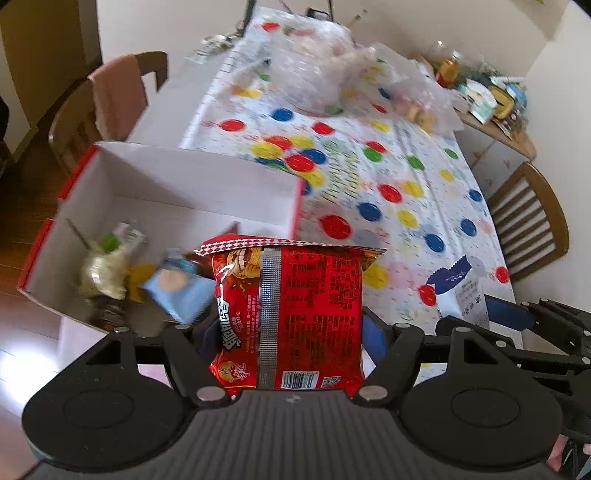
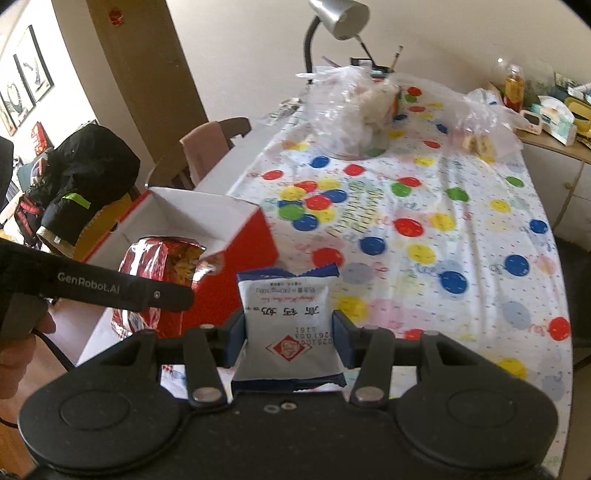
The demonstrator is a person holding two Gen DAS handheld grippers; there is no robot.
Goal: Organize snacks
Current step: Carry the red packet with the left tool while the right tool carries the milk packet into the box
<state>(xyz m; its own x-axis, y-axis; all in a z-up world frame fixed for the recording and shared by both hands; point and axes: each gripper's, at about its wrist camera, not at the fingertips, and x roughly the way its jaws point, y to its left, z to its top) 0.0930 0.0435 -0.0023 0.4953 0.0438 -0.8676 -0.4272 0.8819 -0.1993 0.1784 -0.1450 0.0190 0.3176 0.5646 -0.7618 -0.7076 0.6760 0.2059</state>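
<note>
My left gripper (image 1: 288, 332) is shut on a red noodle packet (image 1: 291, 314) and holds it upright just right of the red box (image 1: 192, 173). The box is open, white inside, and holds several small snack packets (image 1: 110, 266). My right gripper (image 2: 288, 339) is shut on a white and blue milk snack packet (image 2: 288, 325) above the table. That packet (image 1: 458, 291) and the right gripper also show at the right in the left wrist view. The red noodle packet (image 2: 162, 266) and the red box (image 2: 207, 218) show at the left in the right wrist view.
A tablecloth with coloured dots (image 1: 388, 184) covers the table. Clear plastic bags with food (image 2: 354, 107) lie at its far end. Wooden chairs (image 1: 532, 221) stand on both sides. A cluttered side cabinet (image 2: 546, 122) is at the far right, a desk lamp (image 2: 340, 18) behind.
</note>
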